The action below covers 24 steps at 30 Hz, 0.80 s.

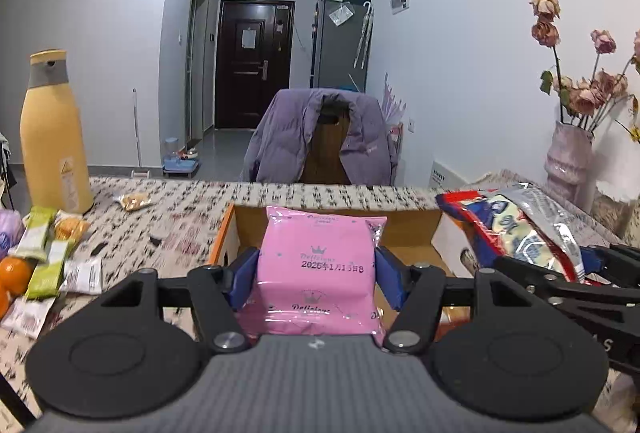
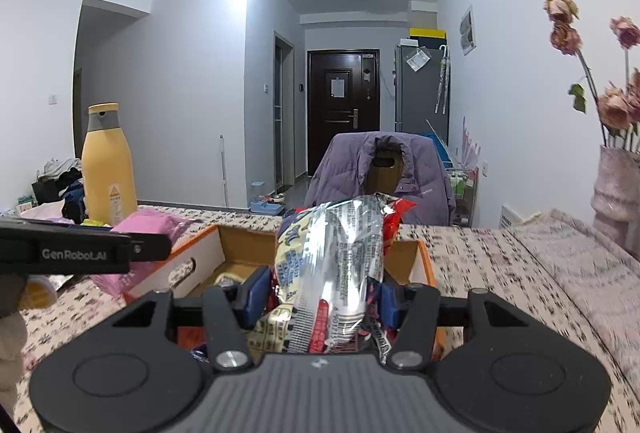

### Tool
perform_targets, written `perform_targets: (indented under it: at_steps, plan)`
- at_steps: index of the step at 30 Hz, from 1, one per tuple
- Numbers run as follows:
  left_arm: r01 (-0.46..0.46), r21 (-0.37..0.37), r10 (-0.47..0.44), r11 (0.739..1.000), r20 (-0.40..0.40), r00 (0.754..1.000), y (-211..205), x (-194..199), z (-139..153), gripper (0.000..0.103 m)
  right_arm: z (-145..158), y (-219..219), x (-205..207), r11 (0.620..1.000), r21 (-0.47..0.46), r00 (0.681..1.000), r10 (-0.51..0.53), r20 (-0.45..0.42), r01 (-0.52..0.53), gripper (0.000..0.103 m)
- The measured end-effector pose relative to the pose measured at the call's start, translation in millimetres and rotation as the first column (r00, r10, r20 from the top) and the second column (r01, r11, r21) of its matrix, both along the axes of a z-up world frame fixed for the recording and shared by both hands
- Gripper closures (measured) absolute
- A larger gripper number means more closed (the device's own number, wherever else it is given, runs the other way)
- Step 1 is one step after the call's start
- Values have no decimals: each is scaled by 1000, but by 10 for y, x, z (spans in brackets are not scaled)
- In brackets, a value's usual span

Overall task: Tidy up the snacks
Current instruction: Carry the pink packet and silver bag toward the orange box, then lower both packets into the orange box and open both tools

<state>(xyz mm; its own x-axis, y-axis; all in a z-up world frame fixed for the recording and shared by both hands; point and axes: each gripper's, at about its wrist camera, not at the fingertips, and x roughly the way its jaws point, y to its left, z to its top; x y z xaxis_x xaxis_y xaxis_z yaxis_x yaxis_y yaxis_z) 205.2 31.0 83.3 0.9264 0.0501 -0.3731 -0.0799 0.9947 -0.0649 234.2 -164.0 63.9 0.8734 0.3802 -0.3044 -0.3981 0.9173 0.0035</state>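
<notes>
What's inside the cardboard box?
In the cardboard box only the bare brown inner walls and a bit of something pale on the bottom show. The silver and red snack bag and the gripper hide the rest.

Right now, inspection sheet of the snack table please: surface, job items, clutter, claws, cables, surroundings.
Surface: patterned tablecloth.
Job's things: open cardboard box; pink snack pack; red-and-silver snack bag; loose bars.
Clutter: yellow bottle, oranges, vase of dried roses.
Claws: left claw shut on pink snack pack; right claw shut on red-and-silver snack bag, both near the box.
Cables: nothing seen.
Surroundings: chair with purple jacket, dark door.
</notes>
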Motion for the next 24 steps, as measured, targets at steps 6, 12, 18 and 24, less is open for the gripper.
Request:
perform_targets:
  at_steps: [6,12,18,24]
  plan:
    - [-38,-21,38,999,2,999,52,419,8,40,33,149,455,1000,-4,1000,-13,-26,13,50]
    - [-87,-41,85,995,-41,996,153,718,-245,40,-187,209,786,999,6,996,-39,-80,40,50]
    - [-87,-27,84,996,-87,993,233,825,-516,40,-391,185,873,999,0,991,-32,-126,32,50]
    - [-78,-37,74,996,-88,993,267,805,-567,40,-491,218,870,999,-37,987,-45,-155,39,45]
